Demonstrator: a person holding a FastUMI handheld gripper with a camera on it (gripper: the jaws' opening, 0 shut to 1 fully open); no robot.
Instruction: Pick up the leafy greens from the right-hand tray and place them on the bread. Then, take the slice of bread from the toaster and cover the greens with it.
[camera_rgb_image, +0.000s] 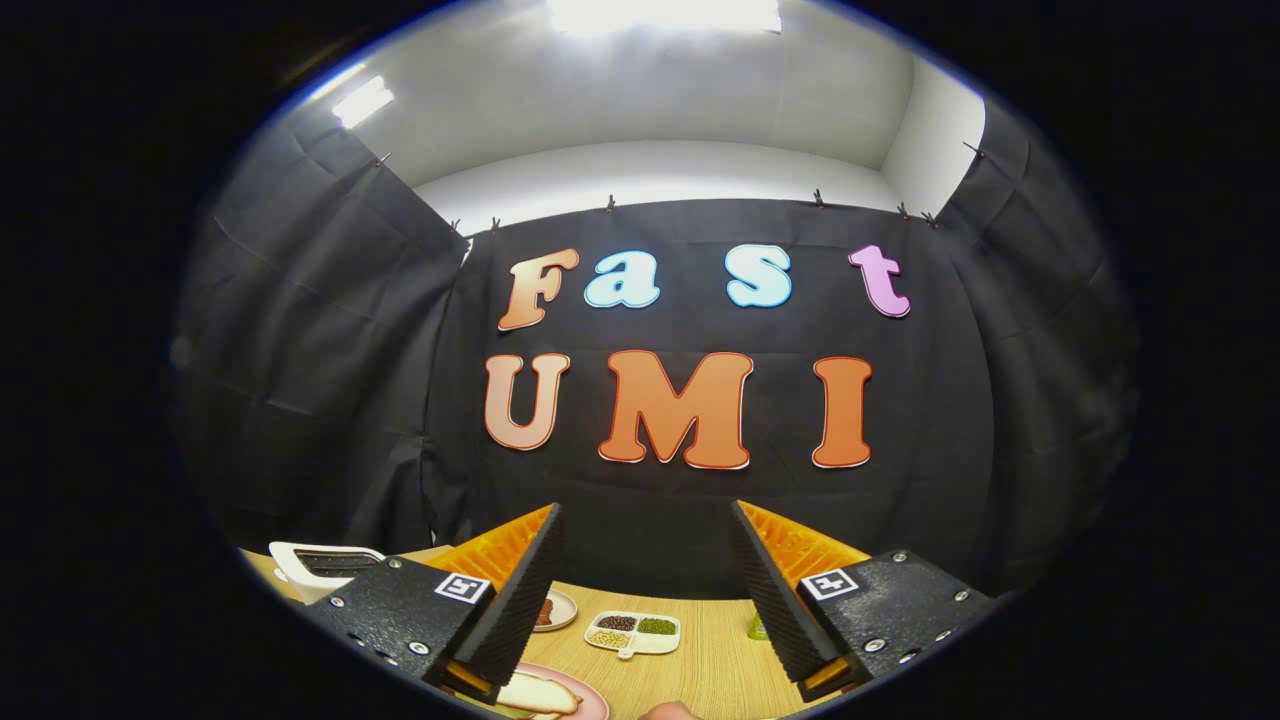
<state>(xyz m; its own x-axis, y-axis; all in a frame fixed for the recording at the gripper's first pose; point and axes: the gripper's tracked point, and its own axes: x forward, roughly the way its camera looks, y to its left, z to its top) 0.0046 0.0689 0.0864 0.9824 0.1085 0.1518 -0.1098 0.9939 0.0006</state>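
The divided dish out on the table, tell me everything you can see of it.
The divided dish is a small white tray with rounded corners, glossy like plastic or ceramic. It lies flat on the wooden table, beyond the open gripper and between its fingers, touching neither. It has compartments: one holds dark reddish-brown beans, one green ones, one pale tan ones. A small tab juts from its near edge. A small plate sits close beside it.

The gripper (645, 590) hangs over the tabletop (700, 665), jaws wide apart (nothing between them); bread (535, 693) lies lower left, toaster (320, 568) farther left.
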